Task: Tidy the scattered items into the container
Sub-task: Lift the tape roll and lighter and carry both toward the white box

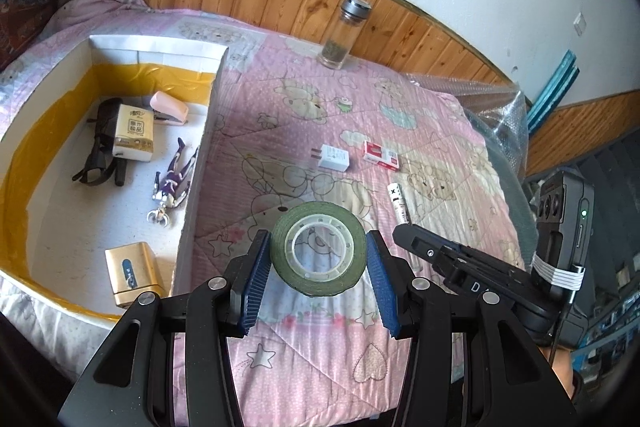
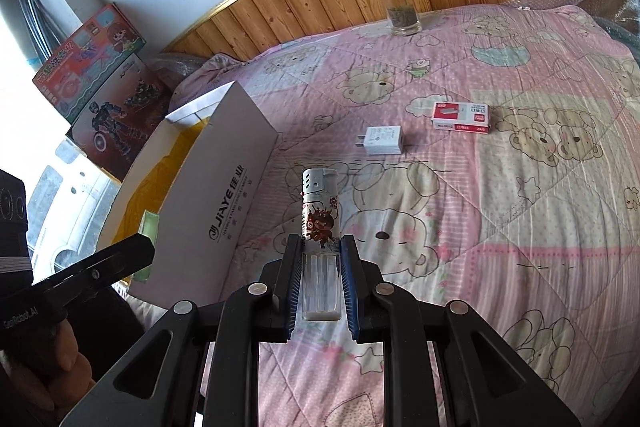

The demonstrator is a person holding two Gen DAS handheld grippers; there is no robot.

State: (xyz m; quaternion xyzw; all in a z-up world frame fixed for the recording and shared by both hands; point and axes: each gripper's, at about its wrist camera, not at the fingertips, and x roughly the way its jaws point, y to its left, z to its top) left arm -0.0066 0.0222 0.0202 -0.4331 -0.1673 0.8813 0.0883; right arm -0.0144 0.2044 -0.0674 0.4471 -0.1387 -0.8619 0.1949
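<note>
Your left gripper (image 1: 318, 259) is clamped on the roll of tape (image 1: 319, 253), its pads squeezing the outer rim so the roll rides lifted over the quilt (image 1: 420, 147). Your right gripper (image 2: 320, 275) is clamped on the lighter (image 2: 320, 227) at its clear lower body, cap pointing forward. The box (image 1: 204, 147), your container, sits to the left, already holding a stapler (image 1: 170, 108) and tissue pack (image 1: 134, 139). Still lying on the quilt: charger (image 1: 334, 157), staple box (image 1: 381, 155), glass bottle (image 1: 344, 33).
</note>
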